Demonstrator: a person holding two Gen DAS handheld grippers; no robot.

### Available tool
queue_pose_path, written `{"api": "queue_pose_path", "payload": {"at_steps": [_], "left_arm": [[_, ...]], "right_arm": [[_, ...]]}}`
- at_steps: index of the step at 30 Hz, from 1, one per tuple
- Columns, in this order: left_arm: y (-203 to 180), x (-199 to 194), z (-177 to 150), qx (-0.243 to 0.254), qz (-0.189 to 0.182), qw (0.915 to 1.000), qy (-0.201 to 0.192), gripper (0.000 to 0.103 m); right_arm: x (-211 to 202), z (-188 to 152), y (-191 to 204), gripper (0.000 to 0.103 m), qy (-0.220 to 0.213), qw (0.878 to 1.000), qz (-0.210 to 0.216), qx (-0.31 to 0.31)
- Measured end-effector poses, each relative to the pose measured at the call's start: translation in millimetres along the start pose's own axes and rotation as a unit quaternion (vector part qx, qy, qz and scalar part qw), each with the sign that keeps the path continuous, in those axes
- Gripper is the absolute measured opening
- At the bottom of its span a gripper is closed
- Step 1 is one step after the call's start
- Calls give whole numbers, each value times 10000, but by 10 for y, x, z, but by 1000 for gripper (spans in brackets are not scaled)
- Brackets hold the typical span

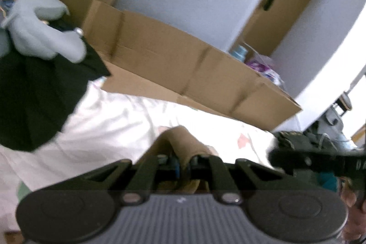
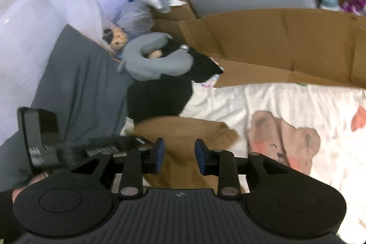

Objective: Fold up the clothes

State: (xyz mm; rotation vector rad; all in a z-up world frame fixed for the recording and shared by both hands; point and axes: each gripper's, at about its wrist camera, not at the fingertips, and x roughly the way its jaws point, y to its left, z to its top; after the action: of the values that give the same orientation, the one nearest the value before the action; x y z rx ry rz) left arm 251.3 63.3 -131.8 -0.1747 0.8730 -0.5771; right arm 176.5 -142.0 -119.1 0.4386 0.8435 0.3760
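Left gripper (image 1: pixel 183 164): jaws closed on a fold of the brown cloth (image 1: pixel 180 141), which rises between them. Right gripper (image 2: pixel 179 156): jaws parted, pads clear of the same cloth lying on the white sheet (image 2: pixel 286 97) beneath. Beyond: black garment (image 2: pixel 160 97), grey plush (image 2: pixel 155 61), cardboard box (image 2: pixel 286 42).

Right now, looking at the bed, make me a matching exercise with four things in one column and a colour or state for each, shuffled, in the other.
Things:
1. left gripper
2. right gripper
3. neck pillow
4. bedsheet

States:
A. white, with a bear print
B. grey, curled beside a soft toy
C. open over the brown garment
D. shut on brown cloth

Pairs: 1-D, 2-C, 3-B, 4-A
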Motion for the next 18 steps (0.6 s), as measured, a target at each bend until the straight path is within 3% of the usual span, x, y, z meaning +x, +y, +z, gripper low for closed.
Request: {"api": "queue_pose_path", "payload": {"at_steps": [9, 18], "left_arm": [[632, -269, 340, 97, 720, 9972, -150, 6], [1244, -512, 473, -22, 1395, 9900, -216, 6]], "right_arm": [[257, -555, -483, 31, 580, 9955, -533, 536], [710, -1179, -561, 31, 1227, 9884, -582, 681]]}}
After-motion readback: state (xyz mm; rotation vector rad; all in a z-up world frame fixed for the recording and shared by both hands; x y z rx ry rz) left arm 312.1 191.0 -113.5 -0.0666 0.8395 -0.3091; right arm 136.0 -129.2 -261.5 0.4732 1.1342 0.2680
